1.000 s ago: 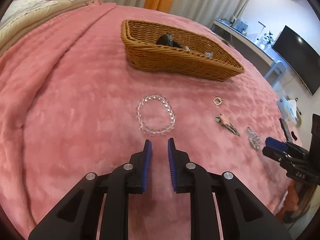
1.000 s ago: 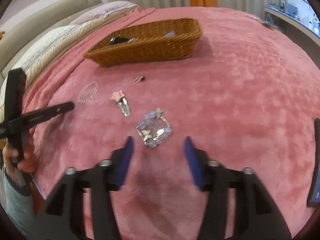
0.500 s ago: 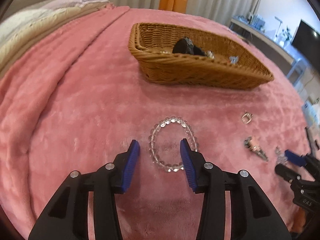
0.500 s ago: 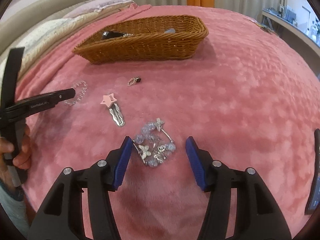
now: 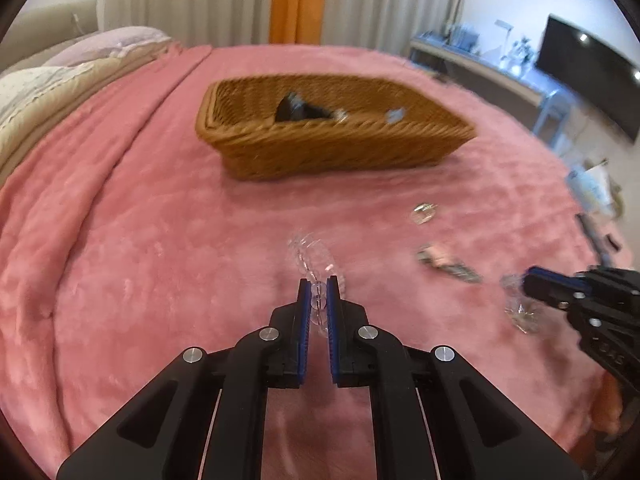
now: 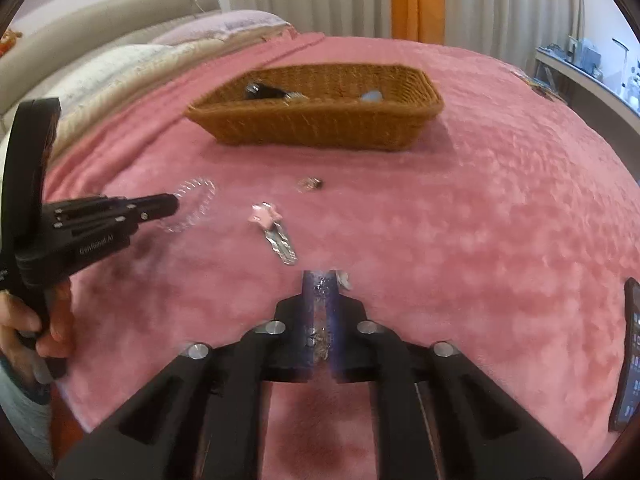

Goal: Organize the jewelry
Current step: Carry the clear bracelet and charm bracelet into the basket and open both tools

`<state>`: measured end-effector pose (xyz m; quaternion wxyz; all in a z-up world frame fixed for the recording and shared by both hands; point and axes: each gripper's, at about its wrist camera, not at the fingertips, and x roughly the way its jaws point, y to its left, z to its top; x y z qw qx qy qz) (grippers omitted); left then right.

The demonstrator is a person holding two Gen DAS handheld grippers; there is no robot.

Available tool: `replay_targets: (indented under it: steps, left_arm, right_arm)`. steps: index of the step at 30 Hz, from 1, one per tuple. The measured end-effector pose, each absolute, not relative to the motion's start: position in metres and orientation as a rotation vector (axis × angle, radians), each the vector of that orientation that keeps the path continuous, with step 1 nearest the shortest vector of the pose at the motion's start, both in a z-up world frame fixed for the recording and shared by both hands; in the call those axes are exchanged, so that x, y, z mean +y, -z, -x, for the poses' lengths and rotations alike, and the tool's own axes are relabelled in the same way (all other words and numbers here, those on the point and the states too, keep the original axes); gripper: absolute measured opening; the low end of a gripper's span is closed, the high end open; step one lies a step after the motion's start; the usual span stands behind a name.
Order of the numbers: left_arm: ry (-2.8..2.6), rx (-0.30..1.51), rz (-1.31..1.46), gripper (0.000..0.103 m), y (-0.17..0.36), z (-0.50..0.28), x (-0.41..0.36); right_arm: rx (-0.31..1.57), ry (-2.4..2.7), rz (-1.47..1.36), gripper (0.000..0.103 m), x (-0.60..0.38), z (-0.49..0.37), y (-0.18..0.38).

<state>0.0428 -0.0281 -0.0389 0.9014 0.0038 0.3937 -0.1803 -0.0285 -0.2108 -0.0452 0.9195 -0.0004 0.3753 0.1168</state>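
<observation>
My left gripper [image 5: 319,285] is shut on a clear bead bracelet [image 5: 313,258], which hangs forward from the pads over the pink blanket. My right gripper [image 6: 320,280] is shut on a silver and blue charm bracelet [image 6: 320,288], pinched between its blue pads. A wicker basket [image 5: 432,136] stands further back on the bed and holds a black item [image 5: 294,109] and small pieces. The basket also shows in the right wrist view [image 6: 416,120]. A pink star hair clip [image 6: 274,230] and a small ring [image 6: 310,184] lie on the blanket between the grippers and the basket.
Pillows [image 6: 132,60] lie at the left edge of the bed. A phone [image 6: 630,356] lies at the right edge of the blanket. A desk and a TV [image 5: 588,72] stand beyond the bed on the right.
Both grippers have closed: the left on the clear bead bracelet, the right on the charm bracelet. Both bracelets have left their flat spots on the blanket.
</observation>
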Motion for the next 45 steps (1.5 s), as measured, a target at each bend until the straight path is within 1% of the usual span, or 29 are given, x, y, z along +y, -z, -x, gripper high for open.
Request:
replay_targets:
  steps: [9,17,25,31,37,40,45]
  left_arm:
    - [0.421,0.713,0.038,0.006,0.002,-0.019,-0.029]
    - [0.435,0.651,0.072,0.006,-0.021,-0.015,-0.023]
    - [0.444,0.562,0.049,0.006,-0.063,-0.020,-0.029]
    - [0.448,0.514,0.024,0.006,-0.092,-0.048,-0.040]
    - [0.446,0.495,0.013,0.006,-0.106,-0.089,-0.056]
    - [0.413,0.511,0.006,0.006,-0.101,-0.116,-0.061]
    - [0.394,0.568,0.029,0.006,-0.074,-0.158,-0.065]
  right_arm:
    - [0.732,-0.275,-0.062,0.004,-0.225,0.033,0.020]
    - [0.702,-0.282,-0.113,0.004,-0.240,0.036,0.002]
    - [0.625,-0.261,-0.105,0.004,-0.246,0.027,-0.036]
    - [0.565,-0.271,-0.119,0.004,-0.248,-0.002,-0.064]
    - [0.526,-0.266,-0.126,0.004,-0.245,-0.052,-0.086]
    - [0.523,-0.262,-0.140,0.004,-0.247,-0.082,-0.084]
    - [0.574,-0.264,-0.166,0.004,-0.247,-0.127,-0.062]
